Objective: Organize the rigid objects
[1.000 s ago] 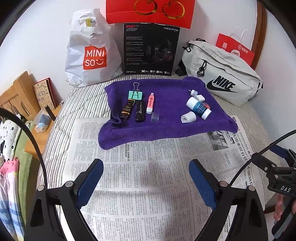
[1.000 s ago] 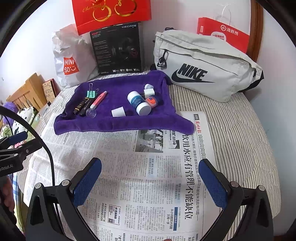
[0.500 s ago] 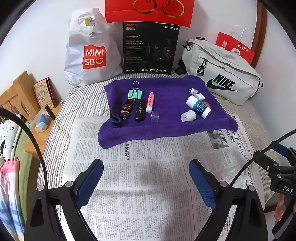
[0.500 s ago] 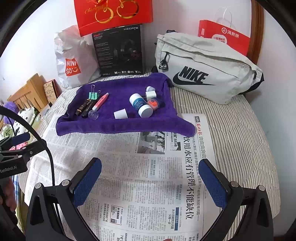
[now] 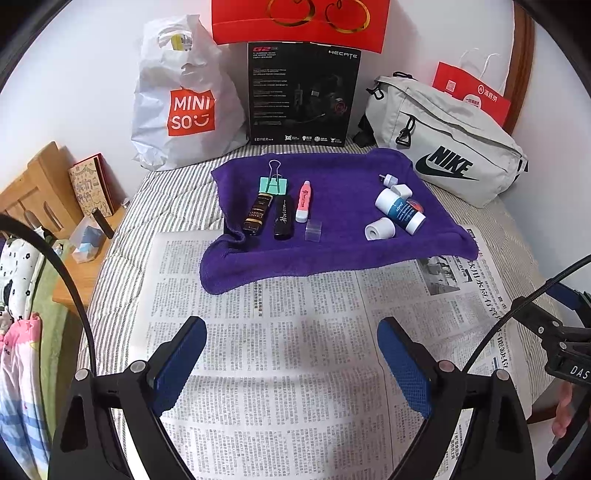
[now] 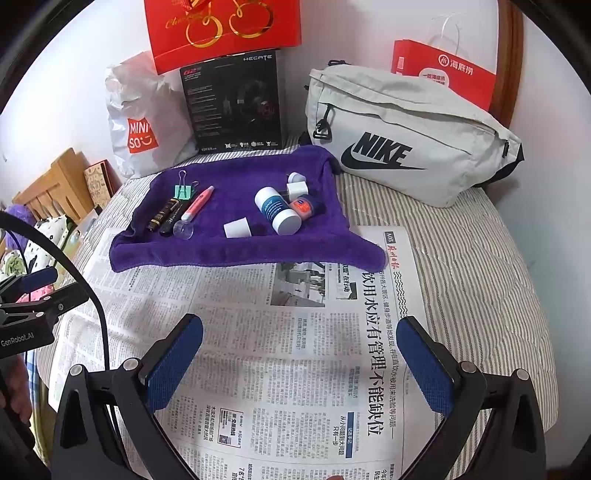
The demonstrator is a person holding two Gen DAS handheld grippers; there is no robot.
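Observation:
A purple towel (image 5: 332,254) (image 6: 221,254) lies on the bed beyond a newspaper (image 5: 295,369) (image 6: 295,350). On its left lie a green binder clip (image 5: 273,184) (image 6: 183,190), a black-gold tube (image 5: 257,218) (image 6: 161,213), a black tube (image 5: 284,222), a pink pen (image 5: 304,201) (image 6: 197,207) and a clear cap (image 5: 313,230) (image 6: 183,230). On its right lie a white-blue bottle (image 5: 400,210) (image 6: 277,210), a white cap (image 5: 379,229) (image 6: 237,228) and small white pieces (image 5: 400,191). My left gripper (image 5: 291,363) and right gripper (image 6: 301,363) are open and empty above the newspaper.
At the back stand a white Miniso bag (image 5: 181,103), a black box (image 5: 303,92), a red gift bag (image 5: 299,22) and a grey Nike bag (image 5: 447,147) (image 6: 402,136). A wooden bedside stand (image 5: 48,192) is at the left.
Both grippers have drawn back slightly from the towel, staying open. The objects on the towel have not moved.

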